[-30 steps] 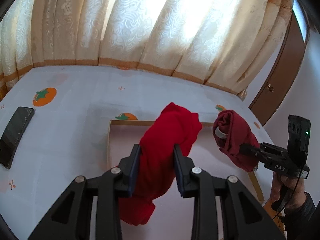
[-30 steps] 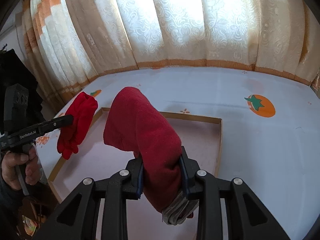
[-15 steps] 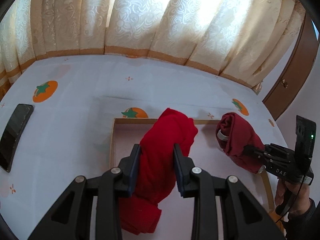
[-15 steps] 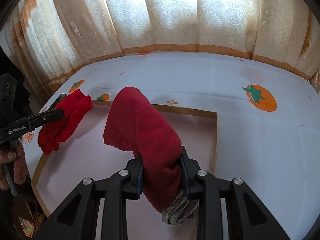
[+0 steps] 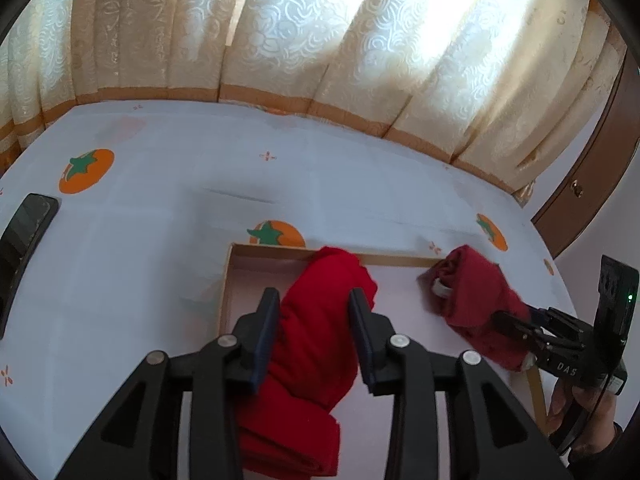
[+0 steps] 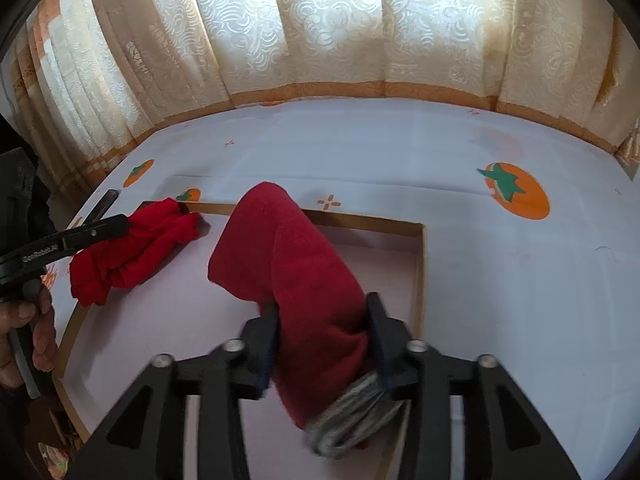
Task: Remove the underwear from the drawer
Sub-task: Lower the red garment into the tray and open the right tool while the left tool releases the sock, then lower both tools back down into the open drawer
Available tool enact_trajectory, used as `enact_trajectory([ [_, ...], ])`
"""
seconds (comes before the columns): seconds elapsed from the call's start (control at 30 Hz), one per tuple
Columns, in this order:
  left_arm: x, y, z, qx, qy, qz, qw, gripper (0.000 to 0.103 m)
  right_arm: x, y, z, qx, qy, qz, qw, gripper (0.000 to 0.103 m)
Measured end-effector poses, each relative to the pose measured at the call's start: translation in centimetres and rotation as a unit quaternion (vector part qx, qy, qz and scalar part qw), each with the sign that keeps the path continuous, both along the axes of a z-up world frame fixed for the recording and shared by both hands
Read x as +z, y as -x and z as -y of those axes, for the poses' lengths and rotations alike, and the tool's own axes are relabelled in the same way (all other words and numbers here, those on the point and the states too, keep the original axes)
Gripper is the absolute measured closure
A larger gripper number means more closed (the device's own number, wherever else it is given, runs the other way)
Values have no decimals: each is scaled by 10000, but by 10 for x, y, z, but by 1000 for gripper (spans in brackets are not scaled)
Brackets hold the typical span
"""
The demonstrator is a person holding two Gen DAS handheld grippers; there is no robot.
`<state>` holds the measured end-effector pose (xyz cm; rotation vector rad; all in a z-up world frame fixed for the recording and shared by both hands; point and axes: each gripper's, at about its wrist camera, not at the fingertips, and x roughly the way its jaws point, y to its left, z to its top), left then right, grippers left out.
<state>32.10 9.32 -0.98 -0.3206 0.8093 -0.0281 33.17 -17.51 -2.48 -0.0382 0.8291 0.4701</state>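
Being clenched between the left tongs is soft bright-red underwear; darker fleecy underwear is being clenched by the right tongs, grey waistband blurred.

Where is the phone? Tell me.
In the left wrist view, the black phone lies at the far left edge, on the tomato-print sheet, left of the drawer.
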Motion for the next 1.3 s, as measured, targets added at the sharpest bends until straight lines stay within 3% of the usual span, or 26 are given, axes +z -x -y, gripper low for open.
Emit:
enact_trajectory([
  [0.1,4,4,1,-31,49,105,9999,53,6,4,7,-93,-193,113,9997,45],
  [0.23,11,15,8,-191,-9,288,9994,50,15,14,12,-108,-303,249,9992,40],
  [0.37,19,33,14,-270,-97,530,9982,40,23,37,15,26,-403,372,9985,39],
  [0.63,15,69,20,-402,109,704,9966,40,28,96,15,385,-527,553,9963,34],
  [1.0,25,138,43,-787,-39,1082,9910,40,31,176,14,859,-627,712,9918,33],
  [1.3,25,181,57,-995,-122,1198,9877,37,27,217,10,1059,-721,759,9888,32],
])
